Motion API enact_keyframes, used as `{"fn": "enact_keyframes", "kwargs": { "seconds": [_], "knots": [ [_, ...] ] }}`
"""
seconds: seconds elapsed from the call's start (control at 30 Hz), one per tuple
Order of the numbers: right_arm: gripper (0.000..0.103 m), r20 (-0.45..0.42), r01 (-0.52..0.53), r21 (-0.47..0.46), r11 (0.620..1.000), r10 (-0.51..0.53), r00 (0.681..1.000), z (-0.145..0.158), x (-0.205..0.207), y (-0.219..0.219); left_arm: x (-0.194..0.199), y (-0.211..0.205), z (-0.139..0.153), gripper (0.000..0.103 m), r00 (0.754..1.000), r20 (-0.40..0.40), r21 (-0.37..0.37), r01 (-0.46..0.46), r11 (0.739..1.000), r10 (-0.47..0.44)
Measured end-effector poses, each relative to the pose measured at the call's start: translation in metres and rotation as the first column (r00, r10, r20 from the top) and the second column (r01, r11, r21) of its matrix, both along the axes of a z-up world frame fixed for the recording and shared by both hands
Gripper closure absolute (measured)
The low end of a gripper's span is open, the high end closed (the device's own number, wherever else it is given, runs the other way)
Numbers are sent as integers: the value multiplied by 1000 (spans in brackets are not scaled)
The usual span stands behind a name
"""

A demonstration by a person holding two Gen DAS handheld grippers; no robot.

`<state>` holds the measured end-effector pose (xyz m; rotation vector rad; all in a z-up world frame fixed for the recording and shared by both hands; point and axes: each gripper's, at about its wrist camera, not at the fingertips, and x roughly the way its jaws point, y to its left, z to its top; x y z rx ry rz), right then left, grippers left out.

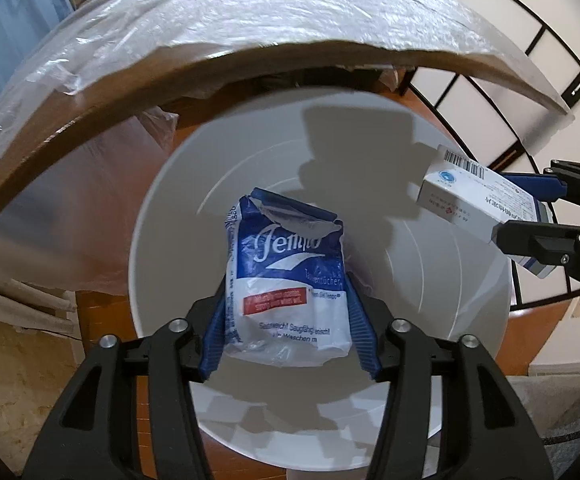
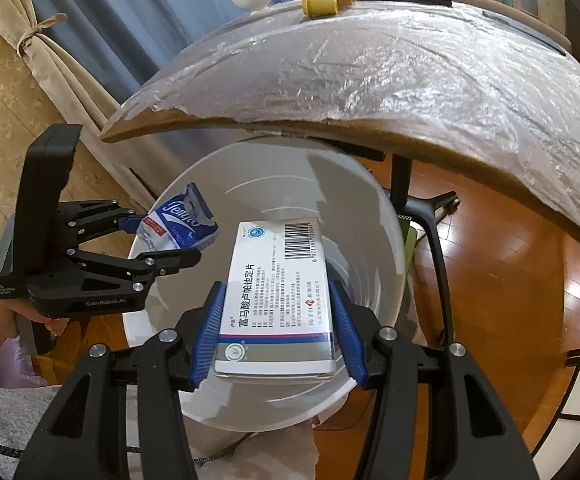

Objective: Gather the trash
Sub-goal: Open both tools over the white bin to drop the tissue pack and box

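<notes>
Tissue pack point(image 1: 286, 276): a soft, crinkly film pouch, light, torn open at twelve o'clock, between the left gripper point(image 1: 288, 316) fingers, which look just loosened off its sides, above the white bin point(image 1: 462, 280). It will slip and buckle, so pinch it mid-body across the flat faces. At three o'clock the right gripper point(image 2: 280, 328) fingers pinch a stiff, glossy, sharp-edged carton point(image 2: 278, 300) by its long sides, over the bin too; both sit below the film-covered counter point(image 2: 390, 72).

A wooden table point(image 2: 410, 92) wrapped in clear plastic film arcs across twelve o'clock — blue curtains point(image 2: 130, 20) hang at eleven, patterned beige wallpaper point(image 2: 2, 120) at nine, glossy orange-brown wood floor point(image 2: 510, 280) at three.
</notes>
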<state>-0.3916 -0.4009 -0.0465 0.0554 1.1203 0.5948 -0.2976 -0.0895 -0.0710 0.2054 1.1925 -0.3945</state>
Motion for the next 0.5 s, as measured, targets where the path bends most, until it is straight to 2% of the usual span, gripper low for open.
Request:
{"fn": "enact_keyframes", "kwargs": {
  "seconds": [0.03, 0.07, 0.1, 0.17, 0.3, 0.43, 0.5],
  "knots": [
    [46, 10, 10, -15, 1000, -10, 1000, 0, 0, 0, 1, 0, 0, 25, 1000, 12, 16, -7, 1000, 7],
    [31, 15, 19, -26, 999, -18, 1000, 0, 2, 1, 1, 1, 2, 18, 999, 30, 29, -19, 999, 18],
    [24, 30, 35, -37, 999, -34, 999, 1, 2, 1, 0, 2, 4, 18, 999, 40, 26, -20, 999, 19],
    [24, 43, 43, -25, 999, -42, 998, 5, 2, -2, 1, 3, 8, 18, 999, 42, 17, -20, 1000, 19],
    [23, 78, 57, -20, 998, -55, 995, 15, 3, -5, 4, 4, 17, 18, 997, 70, 51, -40, 998, 37],
    [21, 118, 65, -27, 998, -61, 991, 26, 2, -6, 8, 8, 39, 17, 992, 102, 67, -81, 994, 74],
    [21, 134, 70, -16, 997, -67, 989, 34, 3, -7, 9, 9, 52, 16, 989, 118, 52, -98, 994, 91]
  ]
}}
